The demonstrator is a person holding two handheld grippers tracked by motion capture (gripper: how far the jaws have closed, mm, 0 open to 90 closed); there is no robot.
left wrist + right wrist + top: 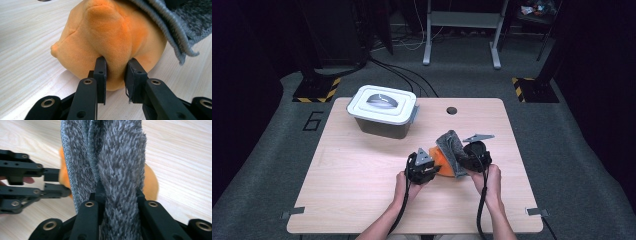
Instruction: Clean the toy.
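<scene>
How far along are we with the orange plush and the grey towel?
Done: both grips are set. The left tool pinches a fold of the orange plush, and the right tool is clamped on the grey towel. In hand: the towel drapes over the plush. Left: the lidded bin is shut; nothing stowed yet.

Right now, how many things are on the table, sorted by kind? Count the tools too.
Orange plush toy: 1
Grey towel: 1
Lidded storage box: 1
Tools: 2, the left tool pinching the toy, the right tool clamped on the towel
Total: 5
</scene>
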